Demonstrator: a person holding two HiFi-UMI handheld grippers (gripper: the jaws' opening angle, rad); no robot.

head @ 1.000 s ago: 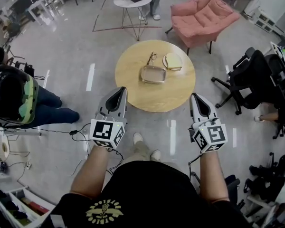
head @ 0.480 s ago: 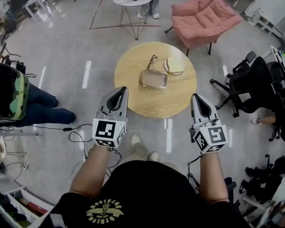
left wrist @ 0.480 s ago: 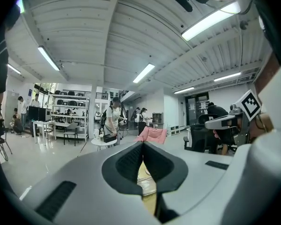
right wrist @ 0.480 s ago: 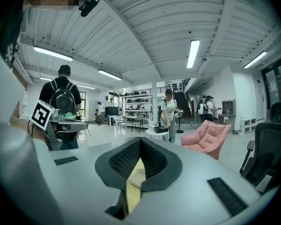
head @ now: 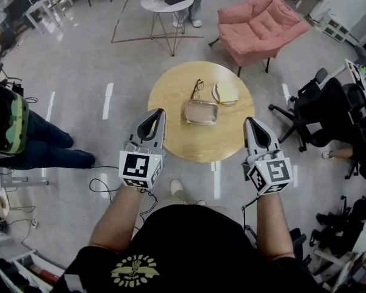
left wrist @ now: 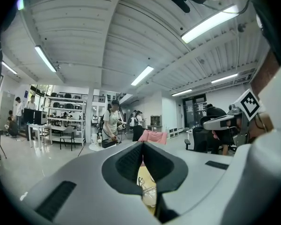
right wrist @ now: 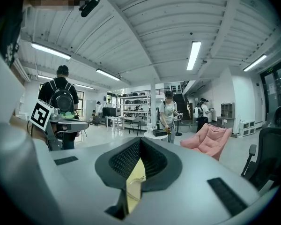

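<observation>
My left claw (head: 158,113) was shut tight with nothing in it, by the near left edge of the round table (head: 171,136). My right claw (head: 249,122) was shut and empty too, by the right edge. The clear tray (head: 200,112) lay mid-table, well apart from both. The glasses (head: 197,89) and 1 pale dish (head: 226,93) lay nearer the far edge.

Left gripper (head: 156,113), right gripper (head: 251,123) — jaws together, empty — both pointing forward, side by side.
</observation>
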